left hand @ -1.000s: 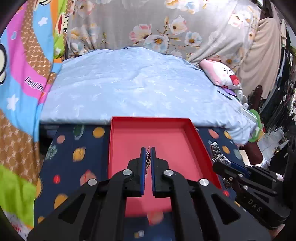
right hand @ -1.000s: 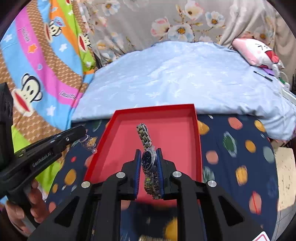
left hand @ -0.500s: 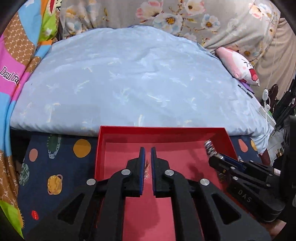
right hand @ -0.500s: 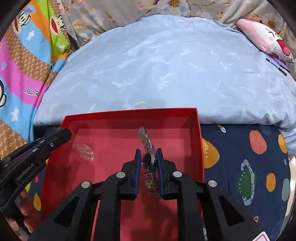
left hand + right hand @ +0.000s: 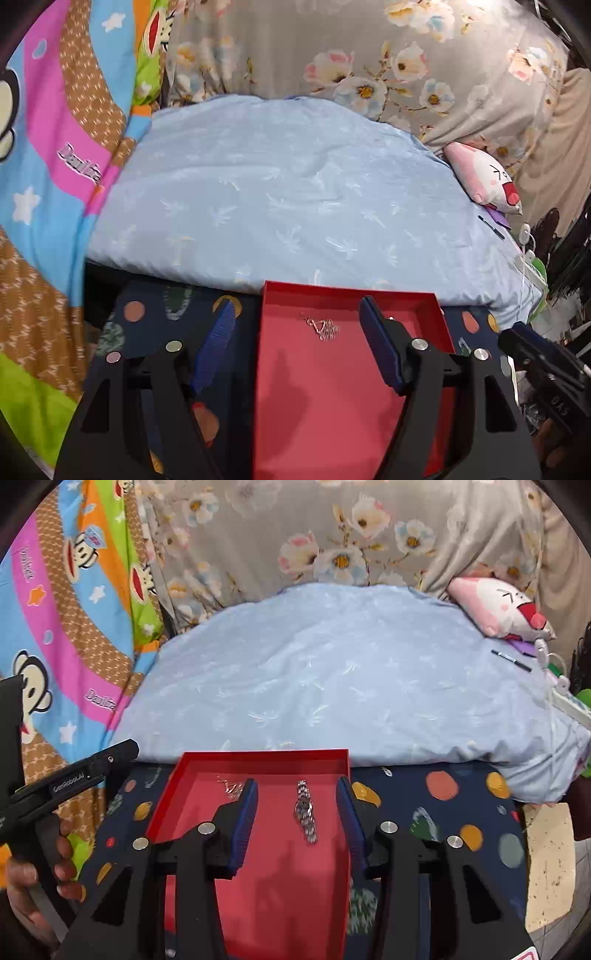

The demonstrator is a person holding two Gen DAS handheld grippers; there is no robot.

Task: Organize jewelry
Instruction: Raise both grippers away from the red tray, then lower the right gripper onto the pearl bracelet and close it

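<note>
1. Left wrist view: the left gripper (image 5: 297, 347) is seen with its jaws spread wide; they have just been opening, and nothing is held between them. A second ago they were pressed together on the thin chain (image 5: 322, 328), which is now lying loose on the floor of the red tray (image 5: 317, 406), near the far wall.
2. The chain is shown as a small tangled heap of pale links. The left blue pad (image 5: 214, 343) is hung over the dark dotted cloth (image 5: 147, 321), outside the tray. The right gripper (image 5: 546, 365) is seen at the right edge.
3. Right wrist view: the right gripper (image 5: 297, 823) is seen with jaws apart, just opened; earlier the watch (image 5: 306, 810) was clamped, and now it lies free in the red tray (image 5: 280, 886) between the pads, untouched.
4. The watch is silver, with a dark dial, its band stretched out lengthwise. The chain (image 5: 231, 788) lies left of it, partly hidden by the left pad. A hand (image 5: 33, 878) holds the left gripper (image 5: 77, 775). A light blue quilt (image 5: 332, 686) lies behind the tray.
</note>
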